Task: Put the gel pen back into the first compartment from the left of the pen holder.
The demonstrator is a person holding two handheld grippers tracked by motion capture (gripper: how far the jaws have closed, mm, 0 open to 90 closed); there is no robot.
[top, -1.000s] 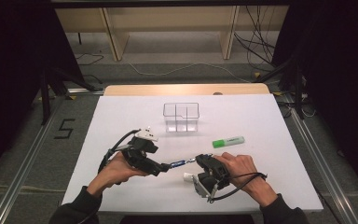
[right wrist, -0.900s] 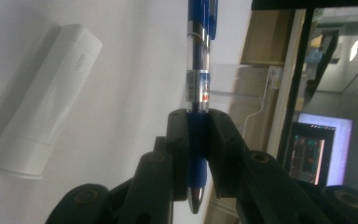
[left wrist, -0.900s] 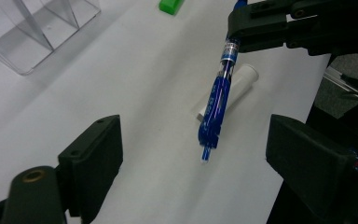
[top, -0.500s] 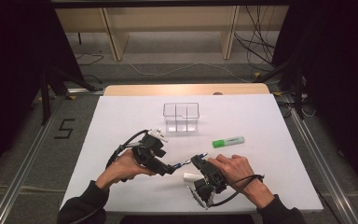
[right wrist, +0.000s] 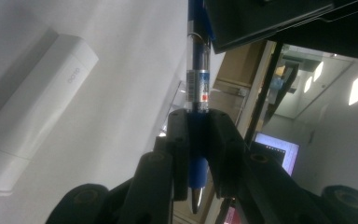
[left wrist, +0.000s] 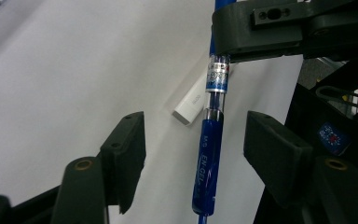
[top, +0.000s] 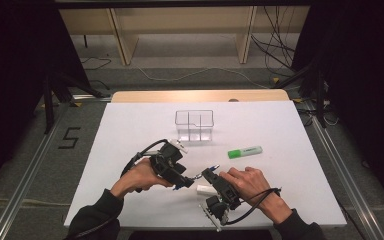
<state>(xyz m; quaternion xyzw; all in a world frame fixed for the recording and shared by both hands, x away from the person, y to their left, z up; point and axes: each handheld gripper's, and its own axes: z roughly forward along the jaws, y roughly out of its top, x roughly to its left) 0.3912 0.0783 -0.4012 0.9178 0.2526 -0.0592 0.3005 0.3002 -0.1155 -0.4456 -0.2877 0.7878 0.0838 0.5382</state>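
Note:
A blue gel pen [left wrist: 209, 158] hangs above the white table, and my right gripper [right wrist: 198, 126] is shut on its barrel near one end. The pen [right wrist: 196, 70] runs from there towards my left gripper [left wrist: 198, 137], whose jaws stand on either side of the other end. Those jaws have just been closing, and a gap still shows on each side of the pen between them. In the high view my left gripper [top: 182, 181] and right gripper [top: 211, 176] meet near the table's front middle, with the pen [top: 200, 175] between them.
A small white stick-shaped case [top: 205, 190] lies on the table [top: 130, 130] just below the pen. A green highlighter [top: 245, 151] lies to the right. A clear divided box [top: 195, 125] stands further back at the middle.
My left gripper has moved right towards the right gripper and its jaws have narrowed around the pen. The right gripper has kept its hold and hardly moved.

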